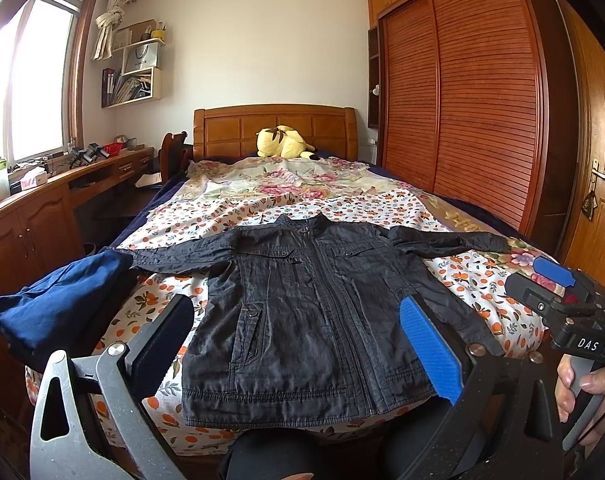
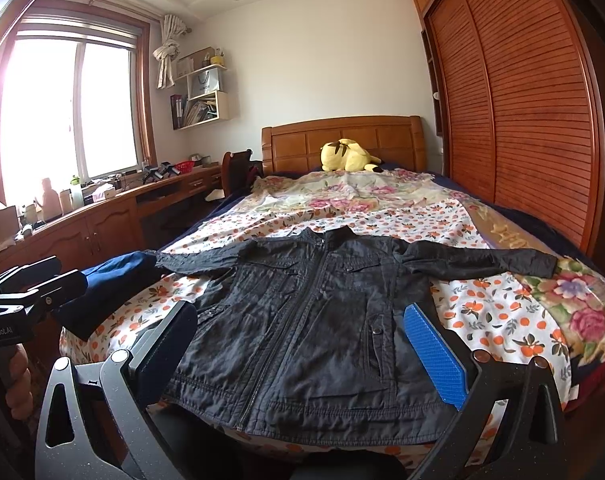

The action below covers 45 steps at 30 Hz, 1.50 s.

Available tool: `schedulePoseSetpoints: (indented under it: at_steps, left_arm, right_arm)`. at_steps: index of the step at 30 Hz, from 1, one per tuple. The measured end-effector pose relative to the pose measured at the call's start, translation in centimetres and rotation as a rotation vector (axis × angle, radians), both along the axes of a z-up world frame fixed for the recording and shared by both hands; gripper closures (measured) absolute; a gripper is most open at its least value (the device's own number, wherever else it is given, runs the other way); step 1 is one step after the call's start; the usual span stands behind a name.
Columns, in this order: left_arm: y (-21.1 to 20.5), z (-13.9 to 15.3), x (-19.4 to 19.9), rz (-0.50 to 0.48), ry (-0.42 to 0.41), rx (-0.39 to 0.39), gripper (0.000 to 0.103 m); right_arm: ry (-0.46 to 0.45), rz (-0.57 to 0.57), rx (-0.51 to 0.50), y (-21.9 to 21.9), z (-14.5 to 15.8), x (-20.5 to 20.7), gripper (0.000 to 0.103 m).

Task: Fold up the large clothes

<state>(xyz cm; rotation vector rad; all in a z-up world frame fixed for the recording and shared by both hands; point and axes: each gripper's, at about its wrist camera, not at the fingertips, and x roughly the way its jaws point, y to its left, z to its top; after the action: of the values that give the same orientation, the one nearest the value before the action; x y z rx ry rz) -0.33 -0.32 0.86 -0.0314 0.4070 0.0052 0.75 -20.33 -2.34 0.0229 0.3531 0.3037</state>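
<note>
A black zip-up jacket (image 1: 302, 280) (image 2: 314, 300) lies flat and face up on the floral bed sheet (image 1: 262, 208) (image 2: 382, 216), zipped, both sleeves stretched out sideways, hem toward me. My left gripper (image 1: 298, 344) hovers above the hem, open wide, nothing between its fingers. My right gripper (image 2: 302, 348) is also open and empty over the hem; in the left wrist view it shows at the right edge (image 1: 554, 280). The left gripper appears at the left edge of the right wrist view (image 2: 34, 284). A folded navy garment (image 1: 58, 300) (image 2: 102, 292) rests by the jacket's left sleeve.
A yellow plush toy (image 1: 282, 142) (image 2: 346, 156) lies by the wooden headboard. A cluttered desk (image 1: 42, 208) runs along the left under the window. A slatted wardrobe (image 1: 462, 100) stands on the right. A hand (image 1: 590, 384) holds the right gripper's handle.
</note>
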Motion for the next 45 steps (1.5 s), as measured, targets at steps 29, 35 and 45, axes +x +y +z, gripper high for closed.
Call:
schedulePoseSetpoints:
  at_steps: [29,35,45]
  left_arm:
    - [0.4,-0.5,0.3,0.011,0.010,-0.009,0.000]
    - [1.5,-3.2,2.3,0.042,0.064,-0.011,0.000]
    - [3.7,-7.8,5.7,0.039,0.184,-0.044,0.000]
  right_arm:
    - [0.014,0.000,0.004,0.1,-0.1,0.2,0.000]
    - [0.020,0.009,-0.016,-0.2,-0.4,1.0,0.000]
    - [0.071,0.019,-0.066,0.4,-2.3,4.1,0.000]
